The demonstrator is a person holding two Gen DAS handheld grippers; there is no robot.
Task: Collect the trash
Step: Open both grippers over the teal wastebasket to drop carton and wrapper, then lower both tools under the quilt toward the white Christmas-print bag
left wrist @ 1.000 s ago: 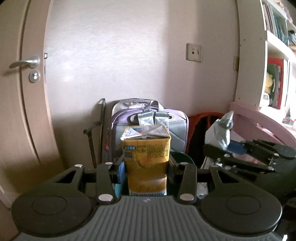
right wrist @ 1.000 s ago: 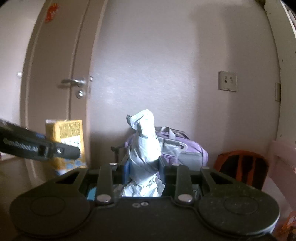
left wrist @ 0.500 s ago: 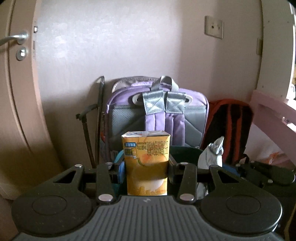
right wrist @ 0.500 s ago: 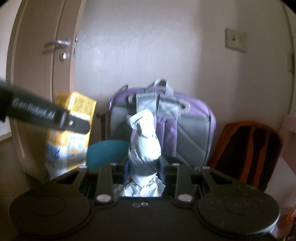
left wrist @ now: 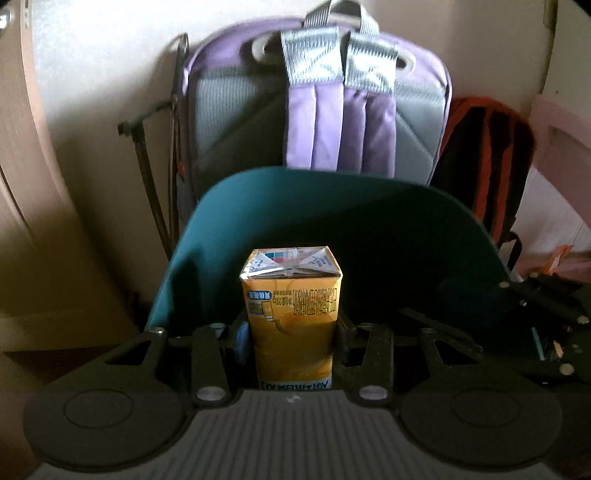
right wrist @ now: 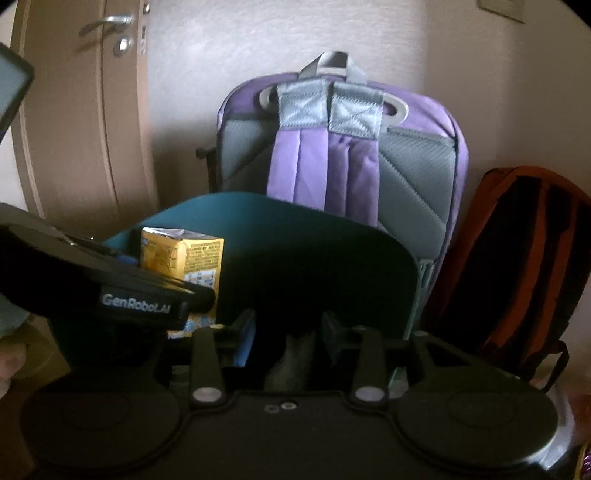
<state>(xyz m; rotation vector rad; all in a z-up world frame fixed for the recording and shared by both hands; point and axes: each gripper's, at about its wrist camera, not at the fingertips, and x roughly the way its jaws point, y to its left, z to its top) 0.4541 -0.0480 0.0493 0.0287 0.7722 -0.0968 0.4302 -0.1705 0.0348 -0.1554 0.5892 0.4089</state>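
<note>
Squarely between left gripper [left wrist: 291, 332]: carton [left wrist: 291, 314].

We see a carton [left wrist: 291, 314] of glossy printed paperboard, creased at its folded top. The bin [left wrist: 369, 221] looks like smooth matt teal plastic. The backpack [left wrist: 317, 110] is woven purple cloth with grey mesh padding and coarse webbing straps. The door [right wrist: 74, 129] looks like smooth wood, its handle [right wrist: 107, 22] brushed metal.

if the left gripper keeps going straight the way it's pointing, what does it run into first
Most likely the dark inside of the teal plastic bin. The left gripper, shut on the yellow juice carton, aims into its open mouth; how deep it goes is unclear.
</note>
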